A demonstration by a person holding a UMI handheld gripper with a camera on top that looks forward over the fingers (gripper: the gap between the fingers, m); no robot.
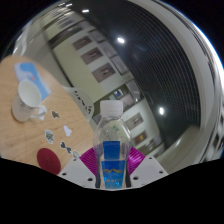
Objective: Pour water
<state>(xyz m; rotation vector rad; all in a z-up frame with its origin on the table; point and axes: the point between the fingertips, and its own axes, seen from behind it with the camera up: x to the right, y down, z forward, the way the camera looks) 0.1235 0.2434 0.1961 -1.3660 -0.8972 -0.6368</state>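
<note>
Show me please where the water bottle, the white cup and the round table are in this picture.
water bottle (pixel 112 140): gripper view, on its clear body above the blue label, held between the tool's fingers.
white cup (pixel 27 93): gripper view, on its rim.
round table (pixel 58 90): gripper view, on bare wooden top beside the cup.

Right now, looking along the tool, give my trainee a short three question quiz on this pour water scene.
1. True or false: the water bottle stands between the fingers of the tool.
2. Multiple choice: the bottle's cap is A red, B white, C green.
3. Fill in: on the wooden table, beyond the fingers to one side, sits a clear ____.

Key: 1 true. 2 B. 3 cup.
</note>
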